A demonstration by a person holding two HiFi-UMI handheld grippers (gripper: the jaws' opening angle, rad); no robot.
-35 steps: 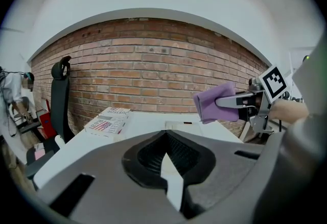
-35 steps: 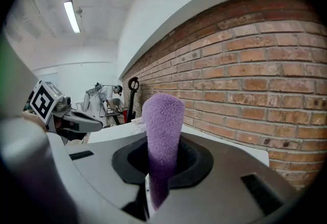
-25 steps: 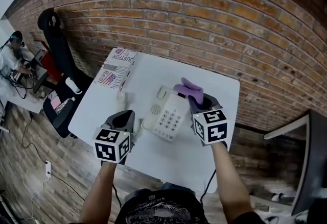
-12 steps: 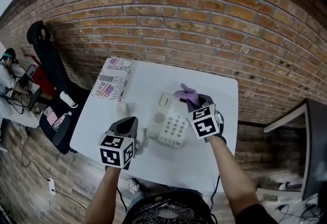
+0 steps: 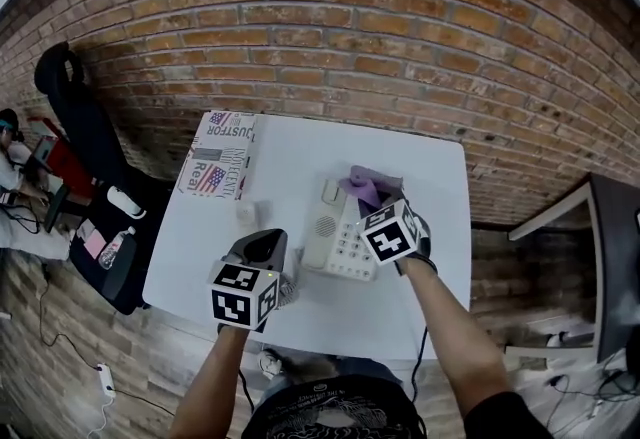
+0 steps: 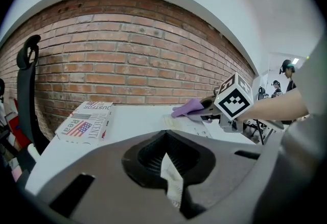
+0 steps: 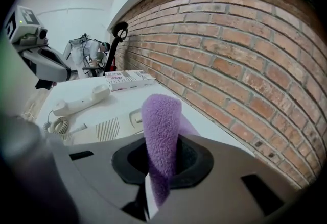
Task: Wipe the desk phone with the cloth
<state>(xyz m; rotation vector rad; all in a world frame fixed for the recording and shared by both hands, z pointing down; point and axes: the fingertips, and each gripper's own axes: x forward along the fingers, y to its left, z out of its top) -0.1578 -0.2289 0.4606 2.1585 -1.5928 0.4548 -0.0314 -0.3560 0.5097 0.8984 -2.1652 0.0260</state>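
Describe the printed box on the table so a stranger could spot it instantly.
Beside the red brick wall stands a white rectangular table. At its far left corner lies a flat white cardboard box. Unlike the plain cream plastic desk phone to its right, it carries a stars-and-stripes flag print and bold lettering.

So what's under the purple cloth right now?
The far end of the desk phone, on the white table. The cloth, clamped in the right gripper, hides that patch of casing; keypad and speaker grille beside it show. Contact between cloth and phone can't be judged.
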